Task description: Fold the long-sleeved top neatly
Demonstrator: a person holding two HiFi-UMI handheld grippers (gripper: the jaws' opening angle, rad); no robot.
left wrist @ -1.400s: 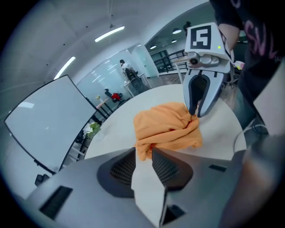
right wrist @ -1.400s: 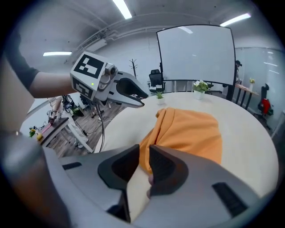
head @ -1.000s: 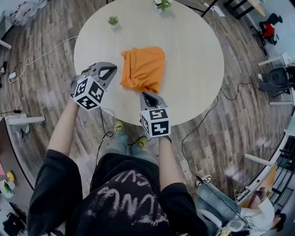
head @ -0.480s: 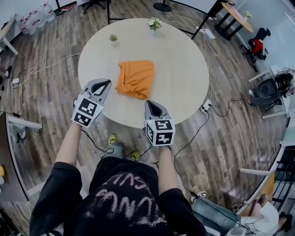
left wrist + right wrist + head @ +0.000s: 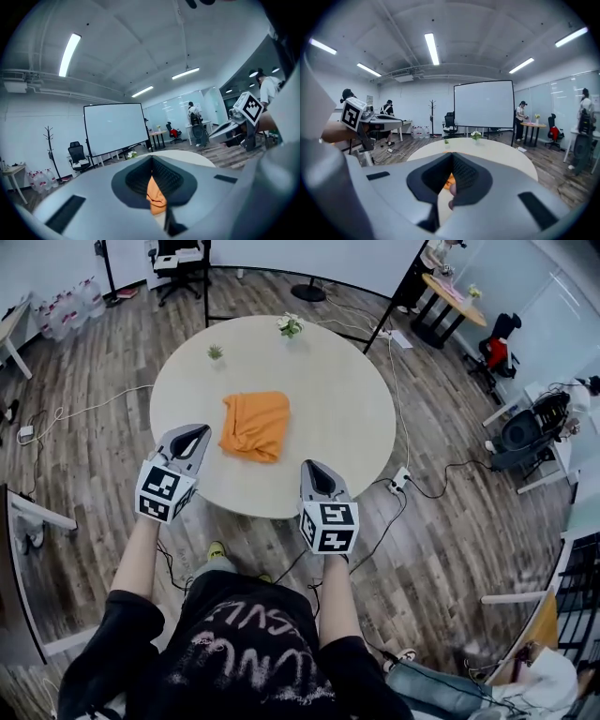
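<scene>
Orange top [image 5: 255, 425], soft and floppy, sits toward the table's [image 5: 356, 399] near edge; I'd pinch its corners. Both left gripper [image 5: 193, 433] and right gripper [image 5: 314, 471] closed, empty.

Read the table [image 5: 361, 404] as a dial in the head view. The top [image 5: 255, 425] lies on it just off centre toward 8 o'clock. A small plant [image 5: 216, 352] stands at the 11 o'clock rim and a flower pot [image 5: 289, 325] at 12 o'clock. The left gripper [image 5: 192, 434] is at the 8 o'clock edge and the right gripper [image 5: 315, 471] at 5 o'clock, both apart from the top.
</scene>
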